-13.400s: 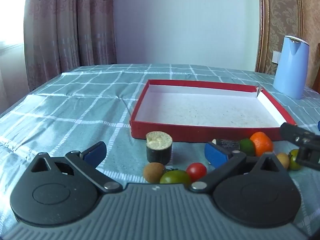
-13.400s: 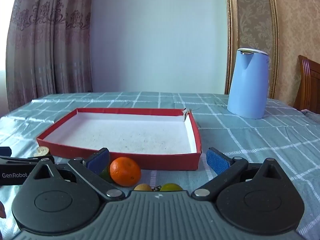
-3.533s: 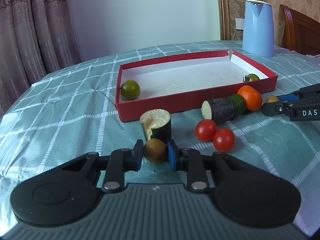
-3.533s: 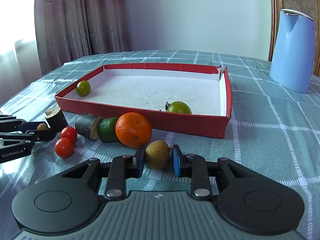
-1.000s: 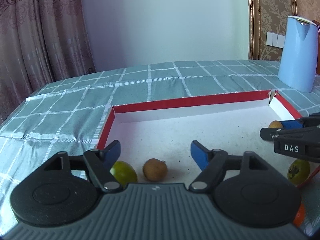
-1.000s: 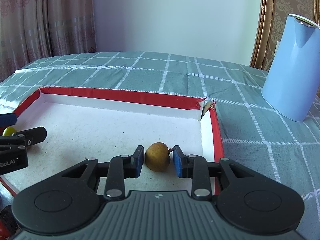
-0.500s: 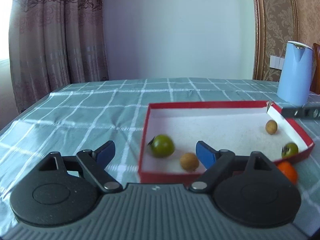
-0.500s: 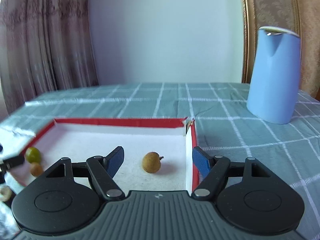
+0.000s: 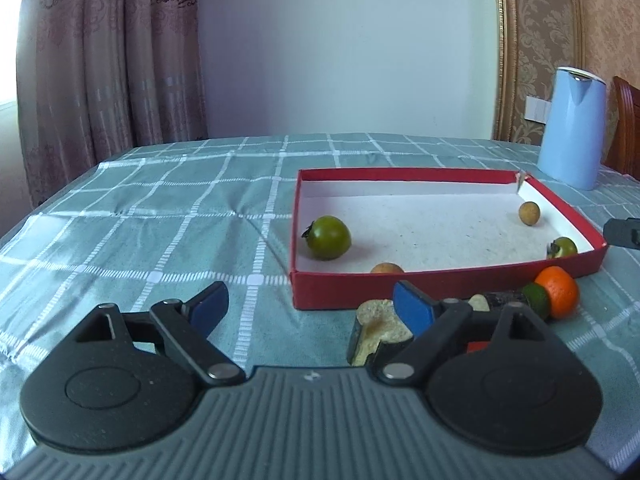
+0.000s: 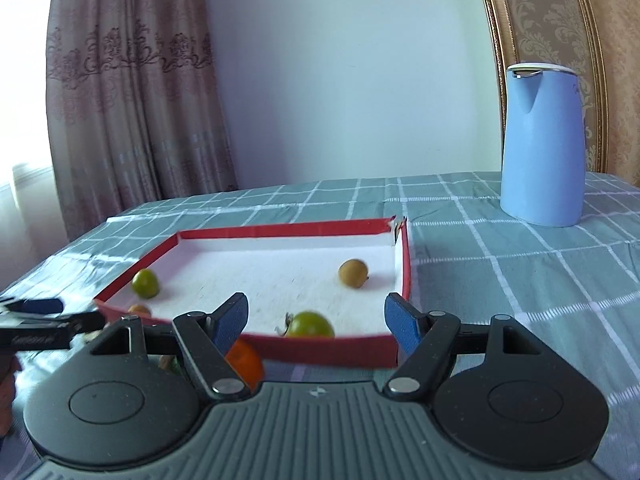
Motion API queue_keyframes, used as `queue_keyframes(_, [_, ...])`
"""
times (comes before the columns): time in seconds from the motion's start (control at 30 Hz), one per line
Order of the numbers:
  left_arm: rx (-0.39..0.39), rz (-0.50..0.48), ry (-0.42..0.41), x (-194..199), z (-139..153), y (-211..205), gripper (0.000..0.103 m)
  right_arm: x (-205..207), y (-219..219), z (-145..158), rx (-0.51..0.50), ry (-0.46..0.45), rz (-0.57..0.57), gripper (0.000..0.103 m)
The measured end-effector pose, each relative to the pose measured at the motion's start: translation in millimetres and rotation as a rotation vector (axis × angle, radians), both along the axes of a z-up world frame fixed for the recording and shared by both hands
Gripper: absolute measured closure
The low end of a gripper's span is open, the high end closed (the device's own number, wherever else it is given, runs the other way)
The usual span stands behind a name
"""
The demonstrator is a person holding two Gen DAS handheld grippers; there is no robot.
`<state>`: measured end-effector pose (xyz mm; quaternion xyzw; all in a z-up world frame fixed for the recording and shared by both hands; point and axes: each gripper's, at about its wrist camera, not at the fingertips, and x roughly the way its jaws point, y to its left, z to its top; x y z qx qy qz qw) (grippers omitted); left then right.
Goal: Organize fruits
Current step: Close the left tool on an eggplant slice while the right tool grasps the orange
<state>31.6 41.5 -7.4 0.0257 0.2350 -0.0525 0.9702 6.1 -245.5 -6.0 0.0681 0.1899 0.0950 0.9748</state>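
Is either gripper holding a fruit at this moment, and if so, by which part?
Nothing is held. The left gripper and the right gripper both stand open and empty.

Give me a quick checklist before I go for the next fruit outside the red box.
1. Left gripper open with nothing between its pads: ok.
2. Right gripper open and free of fruit: ok.
3. Red box has bare floor left: ok.
4. Four fruits already inside, including the green tomato: ok.
5. Orange outside the box, in plain view: ok.
6. Red tomatoes behind the left gripper's finger, position: cannot tell.
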Motion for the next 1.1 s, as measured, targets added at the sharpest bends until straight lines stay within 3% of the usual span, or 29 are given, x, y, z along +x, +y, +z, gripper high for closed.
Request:
queue_keyframes(0.2, [0.023, -0.095, -0.002, -3, -1, -12, 0.013, -6, 1, -7, -0.032, 0.018, 0.021, 0.028])
queue_keyframes(0.43, [0.020, -0.044, 0.180, 28, -16, -10, 0.019, -4, 27, -12, -0.137, 0.039, 0.093, 0.028])
queue_keyframes(0.47, [0.022, -0.040, 0.173, 28, -16, -11, 0.020, -4, 30, -13, -0.153, 0.040, 0.096, 0.028])
queue_keyframes(0.57, [0.027, -0.055, 0.162, 26, -16, -11, 0.030, -3, 38, -16, -0.185, 0.049, 0.111, 0.028])
queue_keyframes(0.7, [0.023, -0.084, 0.142, 21, -14, -12, 0.069, -1, 41, -17, -0.170, 0.073, 0.141, 0.028])
queue_keyframes(1.1, [0.015, -0.072, 0.139, 20, -13, -11, 0.072, 23, 55, -20, -0.152, 0.126, 0.179, 0.028])
